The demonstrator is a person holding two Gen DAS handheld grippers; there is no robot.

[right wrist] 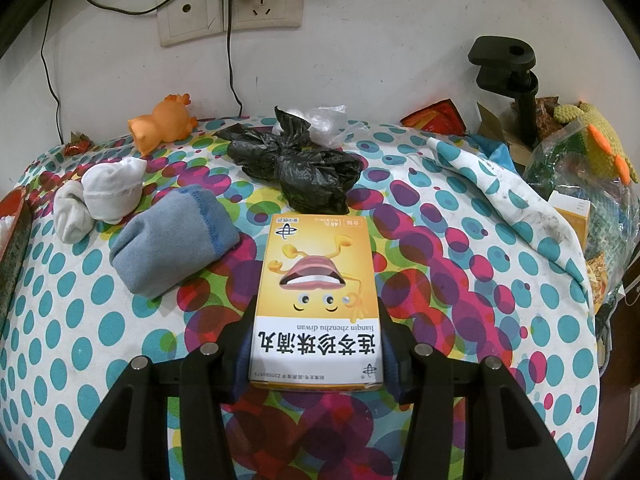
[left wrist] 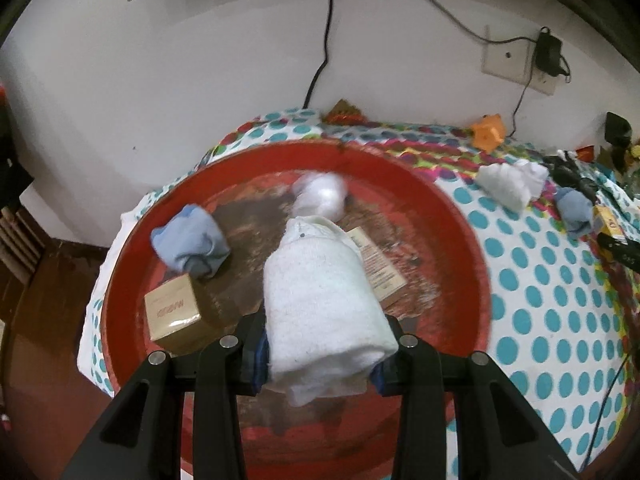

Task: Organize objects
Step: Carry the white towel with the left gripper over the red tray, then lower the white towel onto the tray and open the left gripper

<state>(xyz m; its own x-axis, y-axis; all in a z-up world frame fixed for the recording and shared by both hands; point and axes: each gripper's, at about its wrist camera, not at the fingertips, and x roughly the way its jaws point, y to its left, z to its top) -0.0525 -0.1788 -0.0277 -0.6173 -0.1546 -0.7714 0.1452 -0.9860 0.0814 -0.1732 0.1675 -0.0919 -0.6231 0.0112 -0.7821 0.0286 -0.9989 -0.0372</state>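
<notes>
My left gripper (left wrist: 320, 344) is shut on a rolled white sock (left wrist: 320, 292) and holds it over the big red tray (left wrist: 460, 248). In the tray lie a blue sock bundle (left wrist: 190, 244), a white sock ball (left wrist: 320, 194), a tan box (left wrist: 176, 312) and a flat tan box (left wrist: 380, 268) partly under the held sock. My right gripper (right wrist: 316, 344) is shut on a yellow medicine box (right wrist: 316, 296) just above the dotted cloth (right wrist: 80, 320). A blue sock roll (right wrist: 172, 240) and a white sock pair (right wrist: 100, 196) lie to its left.
A black plastic bag (right wrist: 296, 164) and an orange rubber toy (right wrist: 164, 122) lie near the wall. Wall sockets with cables (right wrist: 232, 12) are behind. A black clamp stand (right wrist: 508, 76), a knitted toy in a bag (right wrist: 592, 152) and clutter fill the right edge.
</notes>
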